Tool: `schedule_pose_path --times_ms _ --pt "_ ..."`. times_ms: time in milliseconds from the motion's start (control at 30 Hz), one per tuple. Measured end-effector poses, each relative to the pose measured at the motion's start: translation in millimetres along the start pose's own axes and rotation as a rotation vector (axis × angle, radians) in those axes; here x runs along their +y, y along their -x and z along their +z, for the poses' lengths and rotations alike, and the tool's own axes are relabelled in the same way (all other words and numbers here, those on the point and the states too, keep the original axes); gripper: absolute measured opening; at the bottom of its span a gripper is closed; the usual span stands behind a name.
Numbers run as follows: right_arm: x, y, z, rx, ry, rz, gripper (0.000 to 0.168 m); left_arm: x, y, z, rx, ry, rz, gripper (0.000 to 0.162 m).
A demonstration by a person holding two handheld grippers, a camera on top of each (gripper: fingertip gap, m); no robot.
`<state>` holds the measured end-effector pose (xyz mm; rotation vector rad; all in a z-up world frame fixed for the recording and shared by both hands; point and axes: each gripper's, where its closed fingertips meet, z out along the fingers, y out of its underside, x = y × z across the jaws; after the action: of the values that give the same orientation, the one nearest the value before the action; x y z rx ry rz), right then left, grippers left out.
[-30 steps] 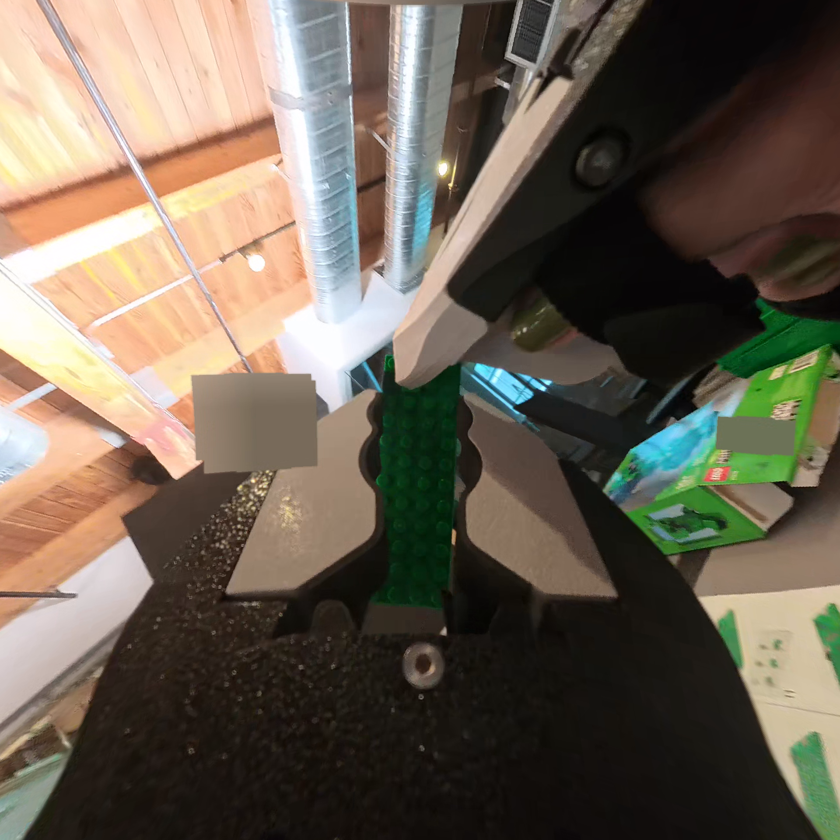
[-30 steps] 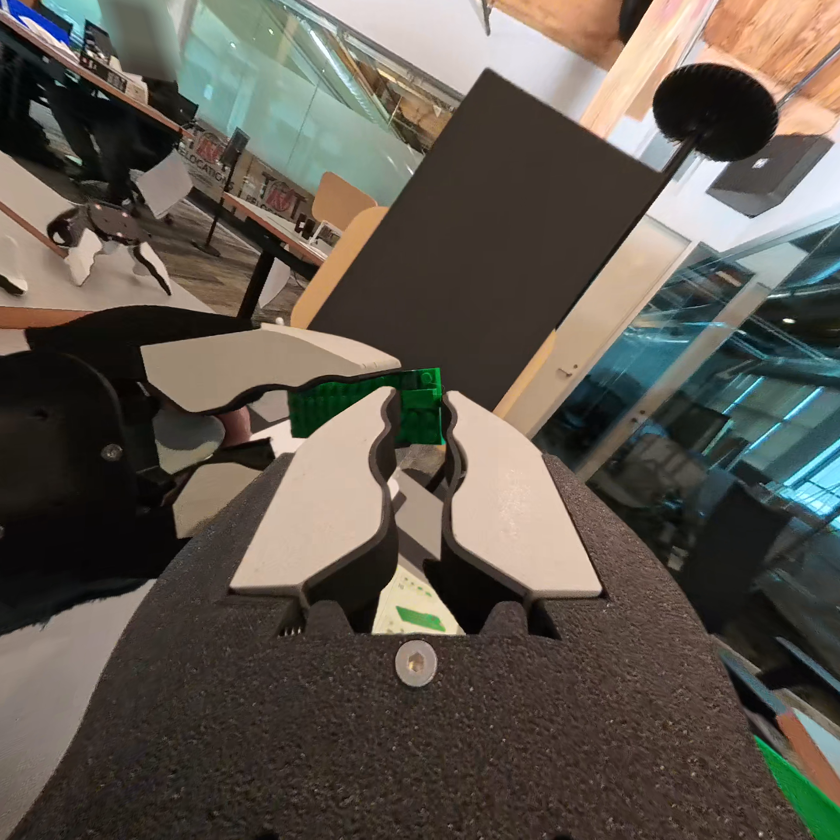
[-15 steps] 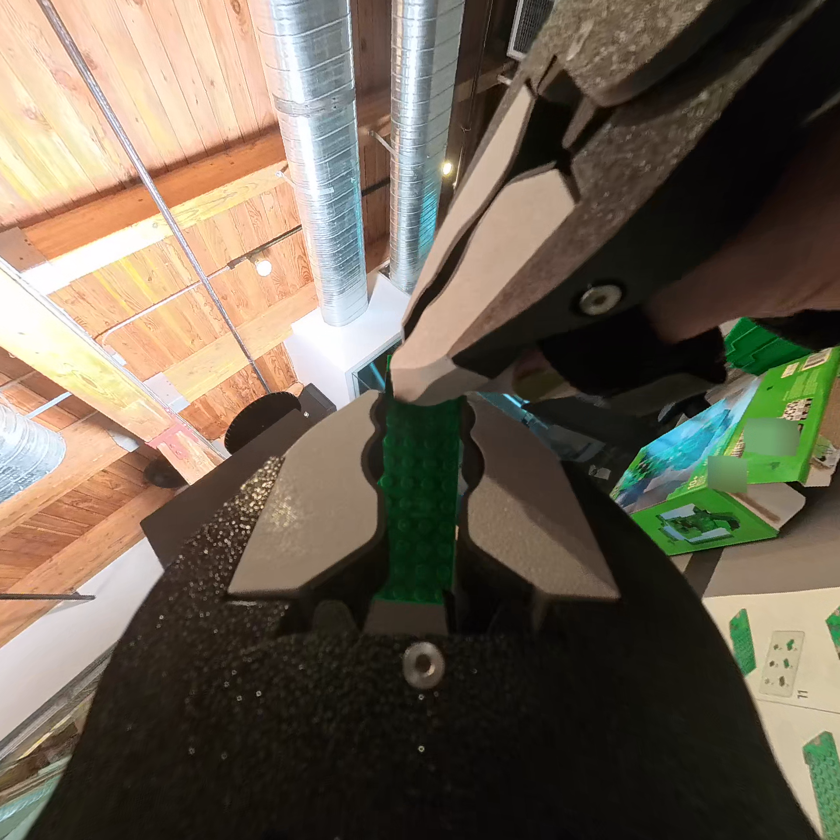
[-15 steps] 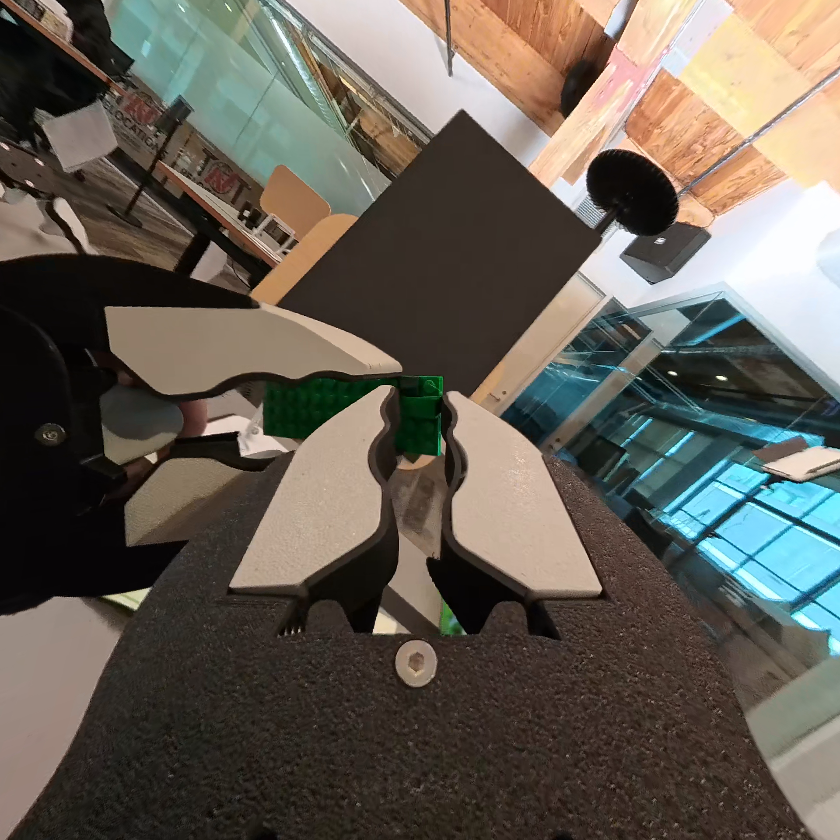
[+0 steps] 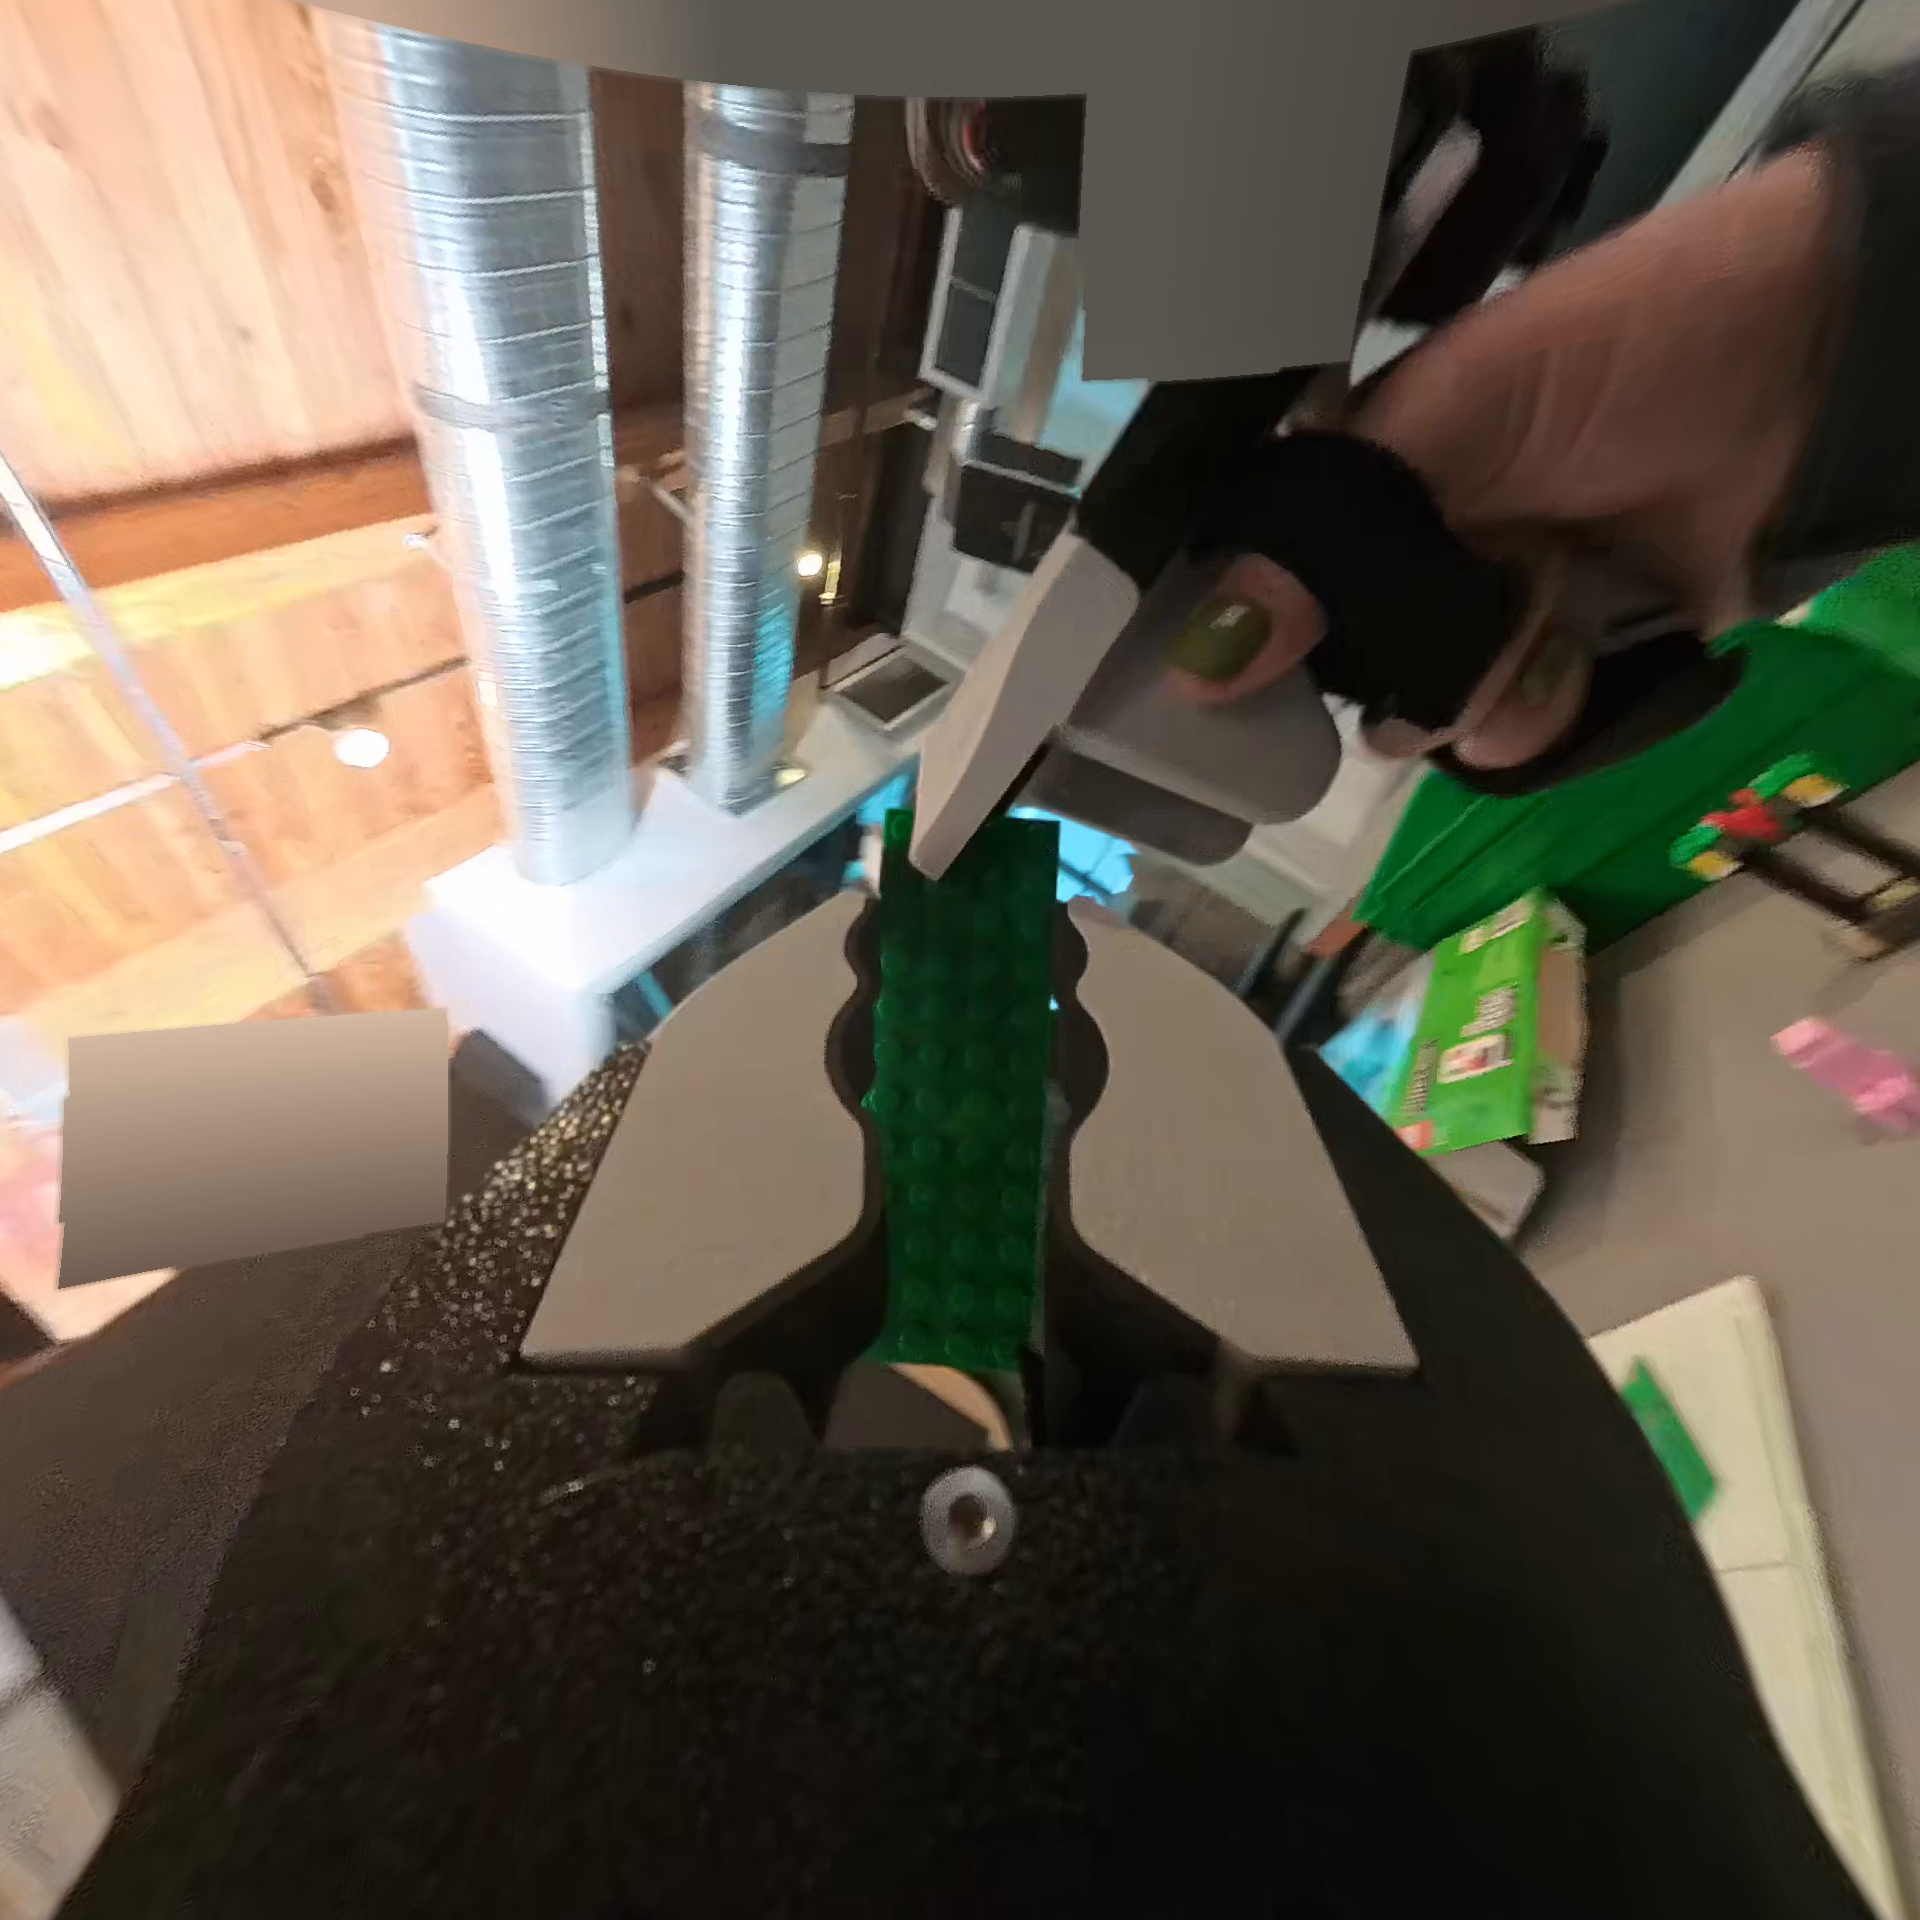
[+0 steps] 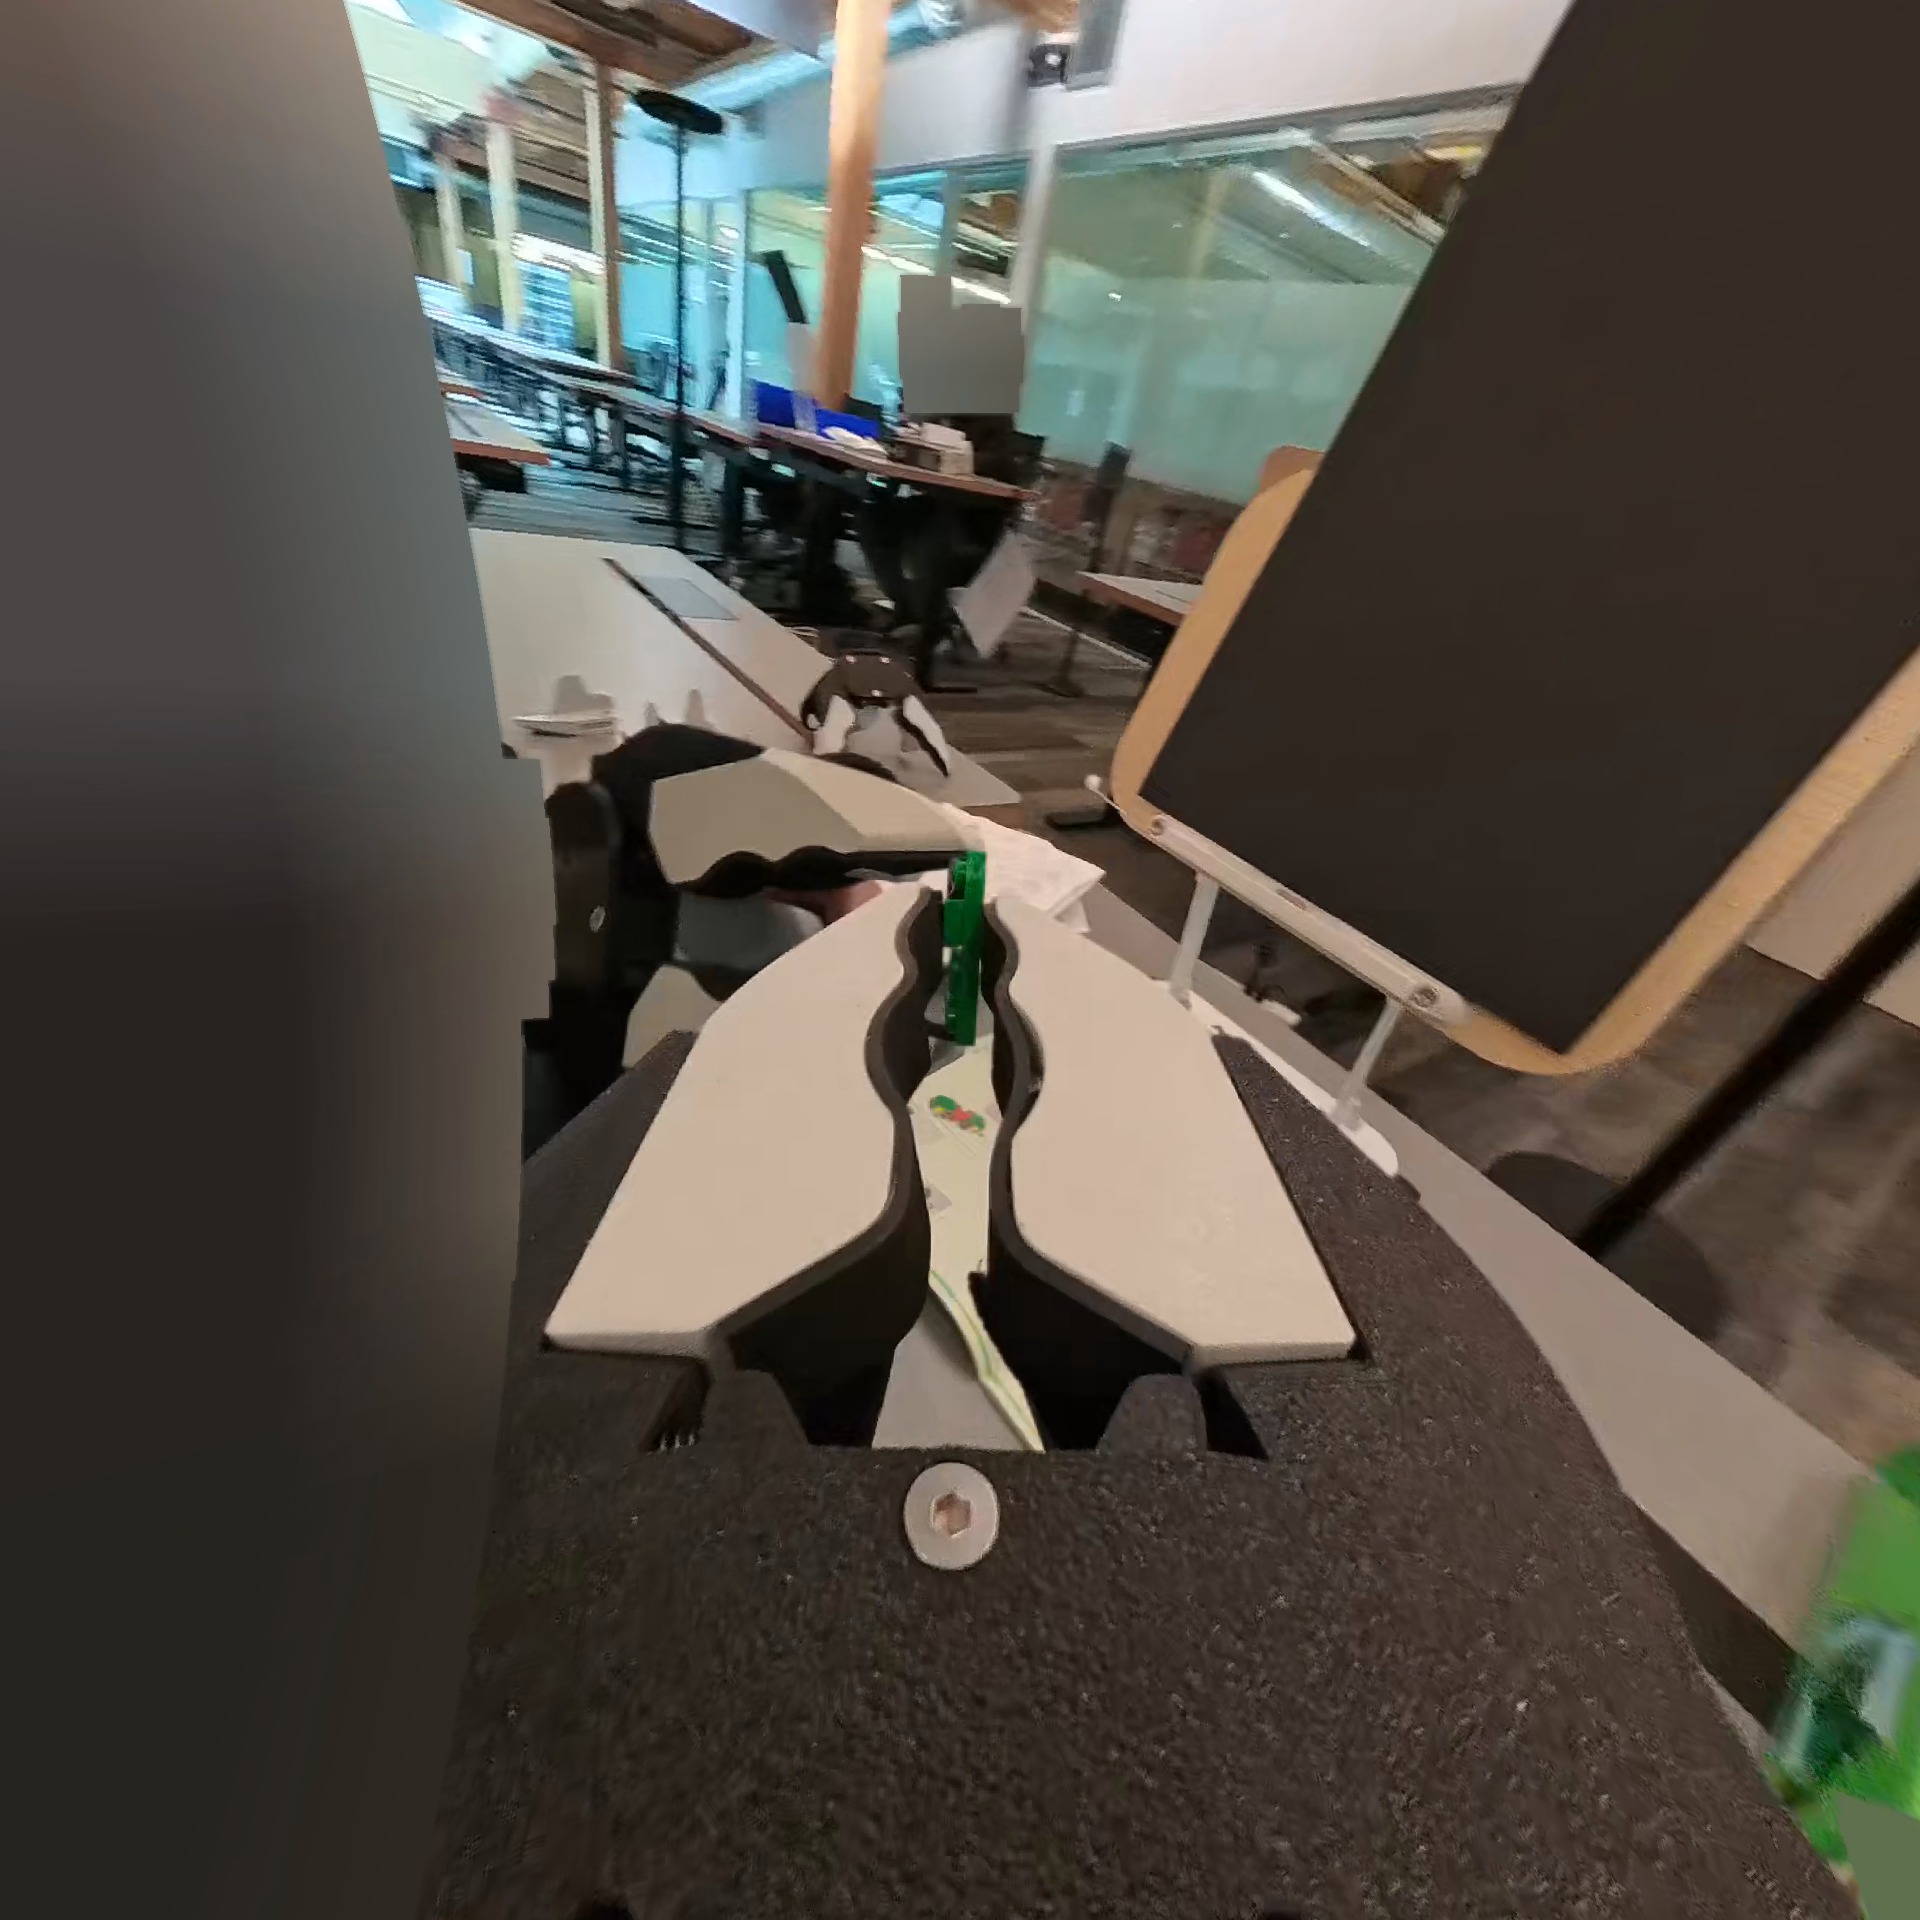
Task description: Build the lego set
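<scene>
Centre frame, the left gripper (image 5: pixel 961 997) clamped a long green studded plate (image 5: pixel 961 1091). The right gripper (image 6: pixel 961 935) pinched its far end (image 6: pixel 966 961); the build looked barely begun, nothing else yet attached

Access to the green plate (image 5: pixel 961 1091) from the sides is blocked: the left hand-held gripper (image 5: pixel 961 935) clamps both long edges. The plate's far end is occupied by the right hand-held gripper (image 5: pixel 971 821), whose fingertip touches it. To the right, green boxes (image 5: pixel 1475 1049) and a paper sheet (image 5: pixel 1766 1455) lie on the surface (image 5: pixel 1704 1195). A dark panel (image 6: pixel 1558 520) obstructs the right side.
</scene>
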<state>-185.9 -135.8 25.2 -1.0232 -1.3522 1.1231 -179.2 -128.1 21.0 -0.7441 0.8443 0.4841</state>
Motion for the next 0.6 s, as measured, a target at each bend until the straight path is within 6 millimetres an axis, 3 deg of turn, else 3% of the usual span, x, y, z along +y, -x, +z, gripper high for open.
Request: schedule_pose_path --times_ms 33,167,200,300,367,500,600 --pt "1.6 -3.0 -2.0 -0.007 -0.005 -0.009 0.006 -0.2 0.1 0.7 0.022 -0.004 -0.047 0.031" --pt "12.6 -6.6 -12.0 -0.055 0.031 -0.087 0.006 8.0 -0.3 2.3 0.174 0.062 -0.264 0.059" --pt "13.8 -2.2 -14.7 -0.093 0.029 -0.106 0.006 8.7 -2.8 0.7 0.235 0.071 -0.321 0.057" --pt "19.0 6.4 -20.4 -0.173 0.048 -0.121 0.006 6.1 -16.6 -7.9 0.436 0.086 -0.445 0.02" --pt "22.6 10.9 -22.2 -0.213 0.067 -0.117 0.006 -0.7 -23.1 -12.5 0.533 0.071 -0.521 0.006" --pt "23.6 19.8 -26.3 -0.288 0.065 -0.102 0.006 -8.5 -28.7 -18.7 0.65 0.081 -0.64 0.006" --pt "24.2 28.8 -29.4 -0.368 0.058 -0.077 0.006 -10.0 -38.9 -23.9 0.74 0.131 -0.687 0.022"
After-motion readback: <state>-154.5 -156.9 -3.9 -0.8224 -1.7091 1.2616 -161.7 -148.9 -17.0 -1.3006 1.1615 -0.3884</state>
